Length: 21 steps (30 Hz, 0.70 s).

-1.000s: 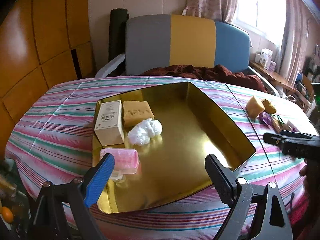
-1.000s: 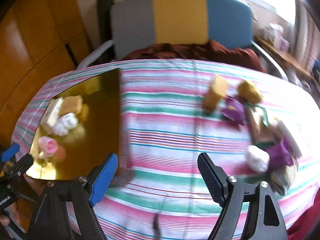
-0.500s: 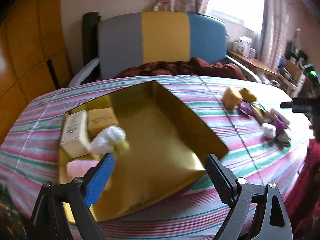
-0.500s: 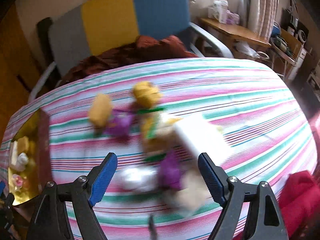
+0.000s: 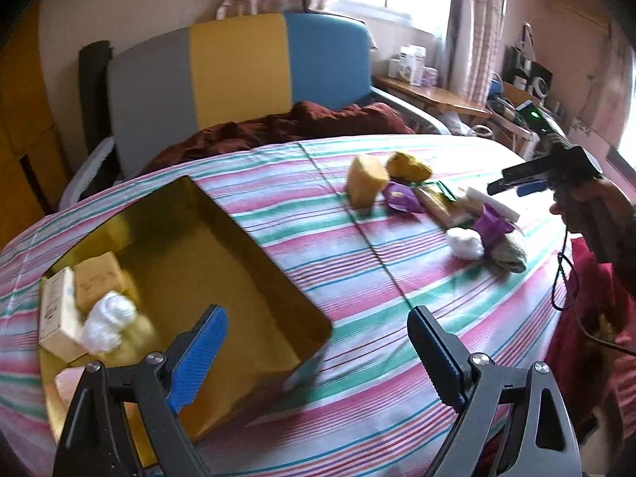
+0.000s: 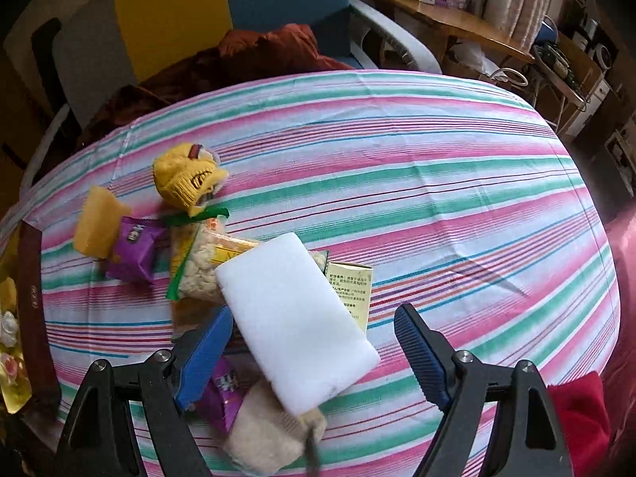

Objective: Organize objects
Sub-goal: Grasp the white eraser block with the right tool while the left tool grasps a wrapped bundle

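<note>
- Starting at the left, I see the gold tray (image 5: 254, 274) on the striped tablecloth (image 6: 437, 183), already holding a cream box (image 5: 55, 318), a yellow sponge (image 5: 99, 282) and a white wad (image 5: 105, 322).
- My left gripper (image 5: 318, 351) hangs over the tray's near corner, jaws wide apart, nothing between them.
- Further right lies the unsorted pile: a yellow knit piece (image 6: 185, 179), purple packets (image 6: 135, 248), a snack bag (image 6: 202, 266) and a white foam block (image 6: 296, 322).
- My right gripper (image 6: 318, 351) hovers over that pile, jaws apart, the foam block lying between them but not pinched.
- I judge this the pick step; next I must lower, straddle the block squarely and close.
</note>
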Available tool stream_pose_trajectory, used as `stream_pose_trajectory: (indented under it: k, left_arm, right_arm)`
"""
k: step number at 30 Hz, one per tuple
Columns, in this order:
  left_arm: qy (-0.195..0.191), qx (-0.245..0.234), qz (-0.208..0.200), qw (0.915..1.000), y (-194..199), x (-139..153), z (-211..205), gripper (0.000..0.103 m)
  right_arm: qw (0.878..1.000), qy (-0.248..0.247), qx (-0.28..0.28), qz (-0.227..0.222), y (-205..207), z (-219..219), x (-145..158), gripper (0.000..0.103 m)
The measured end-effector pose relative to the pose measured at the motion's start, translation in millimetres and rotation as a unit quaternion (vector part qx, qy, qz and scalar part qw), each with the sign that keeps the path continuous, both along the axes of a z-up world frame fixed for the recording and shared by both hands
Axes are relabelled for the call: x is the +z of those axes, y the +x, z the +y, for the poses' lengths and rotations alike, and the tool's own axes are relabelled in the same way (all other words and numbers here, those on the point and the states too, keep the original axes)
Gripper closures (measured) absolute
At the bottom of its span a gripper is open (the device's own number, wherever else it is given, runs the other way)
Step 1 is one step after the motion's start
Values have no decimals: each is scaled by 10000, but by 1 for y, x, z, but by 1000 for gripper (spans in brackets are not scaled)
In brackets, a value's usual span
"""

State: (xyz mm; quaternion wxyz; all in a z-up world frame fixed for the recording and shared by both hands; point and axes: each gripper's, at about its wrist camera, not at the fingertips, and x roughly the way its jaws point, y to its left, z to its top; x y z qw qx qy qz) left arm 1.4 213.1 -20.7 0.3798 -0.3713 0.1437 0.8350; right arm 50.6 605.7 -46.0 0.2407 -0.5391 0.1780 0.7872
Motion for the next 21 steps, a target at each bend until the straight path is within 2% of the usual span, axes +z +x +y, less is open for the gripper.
stream_pose_trajectory:
  k: [4,5,7,8,10,13,17,21]
  left_arm:
    - [-39,-217,-98,9997,3,-5,19,11]
    - [-40,-273,-127,9995,4,-6,24,11]
    - [-50,-381,-172,9991,6,-8,33,11]
    - [-57,-429,-185,9989,7,-8,37,11]
    - [-82,-512,-205,9984,8,-11,46,11]
    - [-99,-602,-279,9977,8,-14,59,11]
    - [-92,-674,-502,9964,6,-20,81,11]
    - [-56,-747,-765,9943,4,-27,110,11]
  right_arm:
    - [9999,-48,138,-88,-4,-1,-9,18]
    - [9998,-59,151,-109,-5,-3,-12,22]
    - [9998,-77,149,-127,-3,-3,-17,37]
    - [9998,-95,132,-62,-1,-2,-17,38]
    - [9997,-148,84,199,3,0,-11,39]
    - [9951,-508,-89,846,15,8,-3,39]
    - [9775,-1134,-757,1608,41,33,-1,39]
    - [9632,-1415,-1136,1983,57,44,0,39]
